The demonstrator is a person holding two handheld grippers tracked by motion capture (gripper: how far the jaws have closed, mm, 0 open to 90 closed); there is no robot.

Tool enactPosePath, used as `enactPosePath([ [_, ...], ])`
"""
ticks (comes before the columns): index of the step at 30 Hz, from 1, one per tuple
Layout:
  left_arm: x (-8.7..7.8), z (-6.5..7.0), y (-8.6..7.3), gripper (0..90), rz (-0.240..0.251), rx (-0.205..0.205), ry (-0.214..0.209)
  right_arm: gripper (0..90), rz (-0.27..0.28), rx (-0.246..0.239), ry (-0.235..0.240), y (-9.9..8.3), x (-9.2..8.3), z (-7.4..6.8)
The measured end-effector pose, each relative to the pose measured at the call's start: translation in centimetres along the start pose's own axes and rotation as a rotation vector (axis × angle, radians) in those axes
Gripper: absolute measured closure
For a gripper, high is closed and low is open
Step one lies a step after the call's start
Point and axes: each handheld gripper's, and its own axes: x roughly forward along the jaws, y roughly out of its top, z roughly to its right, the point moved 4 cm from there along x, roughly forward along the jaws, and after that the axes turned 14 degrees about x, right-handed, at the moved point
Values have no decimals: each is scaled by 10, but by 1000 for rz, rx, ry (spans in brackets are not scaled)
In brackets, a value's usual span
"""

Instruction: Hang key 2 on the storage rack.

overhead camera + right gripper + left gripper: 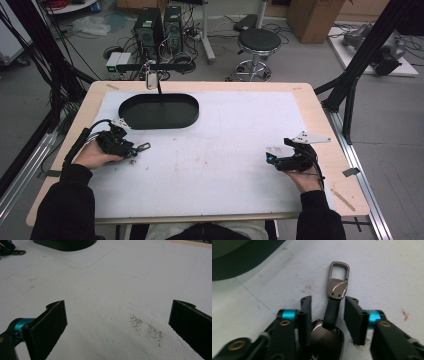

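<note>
Gunmetal key fob (pixel 329 337) lies on the white mat (pixel 225 150) between the left gripper (pixel 131 149) jaws, strap and clasp (pixel 338 277) pointing straight ahead along them; pads flank the strap, not yet pressing. Right gripper (pixel 272 159) rests wide apart, far off

My rig, itemised. Left tongs (pixel 328 315): matte black, flat rectangular pads with small screw holes at the tips, cyan anodised collars, brass-coloured pivot rivets on black link arms, a black cable (pixel 80 142) trailing off. Right tongs (pixel 117 325): the same black pads and cyan collar, and a grey three-cornered plate (pixel 311 137) on top. Sleeves (pixel 67 200): black, long, both arms.
</note>
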Motion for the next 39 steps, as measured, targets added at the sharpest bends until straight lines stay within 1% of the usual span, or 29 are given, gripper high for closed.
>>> enactPosePath([
  [4,0,1,0,708,0,17,8,8,-1,-2,-1,0,0,0],
  [5,0,2,1,743,10,25,-3,8,-1,-4,-2,0,0,0],
  [6,1,3,2,808,3,36,7,8,0,-2,-3,0,0,0],
  [7,0,3,2,814,-2,42,9,8,-1,0,-2,0,0,0],
  [12,0,3,2,851,7,50,12,9,-1,1,-4,0,0,0],
  [18,-1,2,1,863,9,60,3,8,2,-1,-3,1,-1,0],
  [19,-1,2,1,864,14,52,0,9,2,-1,-4,1,-1,0],
  [23,-2,2,1,866,18,53,-4,9,3,-1,-4,1,-1,0],
  [26,-4,2,2,867,20,54,5,8,7,2,-5,1,-2,0],
  [29,-7,2,2,869,19,66,6,9,7,1,-5,1,-2,0],
  [33,-12,1,2,869,37,58,4,8,8,0,-4,1,-1,0],
  [34,-14,1,3,870,42,58,6,8,7,-1,-5,1,-1,0],
  [37,-21,-2,4,869,47,61,36,8,12,-6,-3,2,-1,0],
  [39,-25,-3,6,869,54,59,37,8,8,-1,-4,2,-1,0],
])
